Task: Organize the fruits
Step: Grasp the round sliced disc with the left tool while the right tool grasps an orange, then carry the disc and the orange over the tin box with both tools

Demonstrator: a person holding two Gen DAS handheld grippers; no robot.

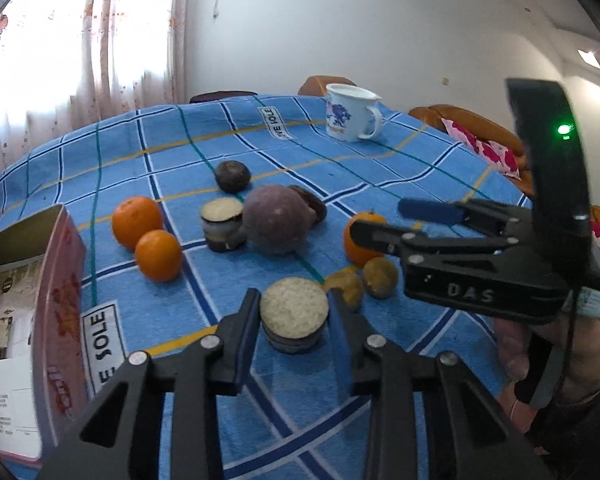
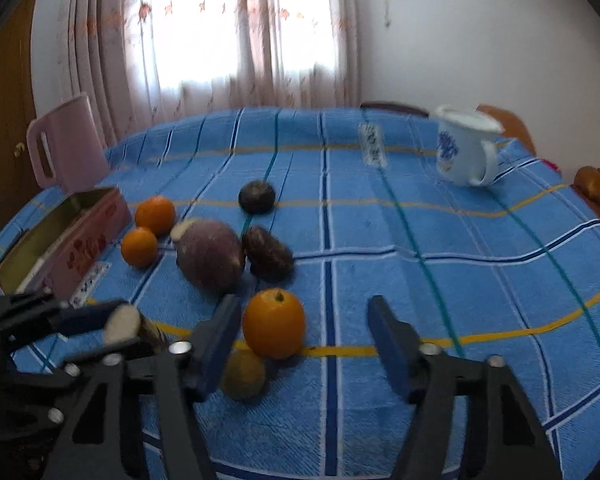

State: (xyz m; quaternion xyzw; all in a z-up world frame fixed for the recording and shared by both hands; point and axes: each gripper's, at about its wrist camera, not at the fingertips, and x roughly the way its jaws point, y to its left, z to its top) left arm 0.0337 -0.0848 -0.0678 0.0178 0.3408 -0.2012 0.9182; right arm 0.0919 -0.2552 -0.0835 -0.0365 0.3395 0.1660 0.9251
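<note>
On the blue checked tablecloth, nearly all the produce is still lying loose, so the sorting is judged to be barely under way.

Left to right in the left wrist view:
- pink tin box, sitting open at the table's left edge; something dull green is showing at its far left, too cut off to name.
- two oranges, touching, just beside the box.
- cut purple-skinned piece, pale face up, leaning on a large round purple root; a dark round fruit is sitting behind them.
- left gripper, closing on a cut round slice; its pads are standing at the slice's two sides (contact looks made, though blur is softening the edges).
- curl of orange peel and a small brownish-green fruit, near a third orange.
- right gripper, reaching in from the right with a hand behind it.
- white enamel mug, standing well apart at the far side.

Right wrist view: the right gripper is hanging half open around the third orange, one pad just beside it, the other clearly apart, nothing gripped. Only this view is showing the box's raised pink lid and the dark oval fruit in full; only the left view is showing the peel and the hand.
</note>
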